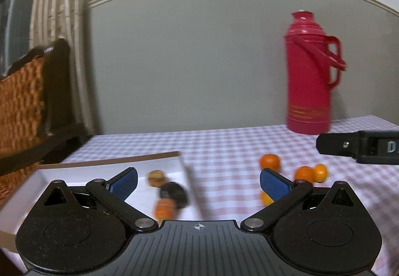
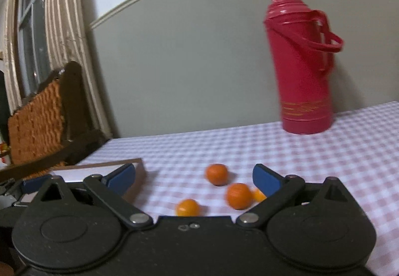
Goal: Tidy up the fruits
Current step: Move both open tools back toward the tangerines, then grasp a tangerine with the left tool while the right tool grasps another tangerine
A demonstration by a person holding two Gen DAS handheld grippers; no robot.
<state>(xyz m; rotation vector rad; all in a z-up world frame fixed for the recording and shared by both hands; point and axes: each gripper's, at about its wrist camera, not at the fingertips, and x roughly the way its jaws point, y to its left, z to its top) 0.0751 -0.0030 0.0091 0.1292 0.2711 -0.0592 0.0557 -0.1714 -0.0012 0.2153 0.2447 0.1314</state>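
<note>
Left wrist view: left gripper [image 1: 198, 182] spread wide, blue pads [image 1: 124, 182] apart, nothing between them. Set above near edge of white box [image 1: 172, 164], lying at left on pink checked tablecloth [image 1: 224, 146]. Inside box: blurred fruit, two orange pieces [image 1: 163, 208] and one dark piece [image 1: 174, 192]; kind of fruit not determinable. To right of box, on cloth: four small oranges [image 1: 269, 161], loose, one partly hidden behind right pad. Red flask [image 1: 309, 76] upright at far right of table against grey wall. Right gripper [image 1: 359, 146] entering from right edge, only one black finger visible. Wicker chair [image 1: 22, 101] and striped curtain [image 1: 62, 14] at left.

Right wrist view: right gripper [image 2: 194, 180] likewise wide, jaws empty, pads touching nothing. Four oranges [image 2: 216, 173] loose on tablecloth [image 2: 249, 146] ahead of and between jaws, two nearest right pad close together, possibly touching. Corner of box [image 2: 139, 164] just behind left pad. Flask [image 2: 301, 64] upright at rear right. Chair [image 2: 37, 114] and curtain [image 2: 67, 14] at left. Whole view motion-blurred.
</note>
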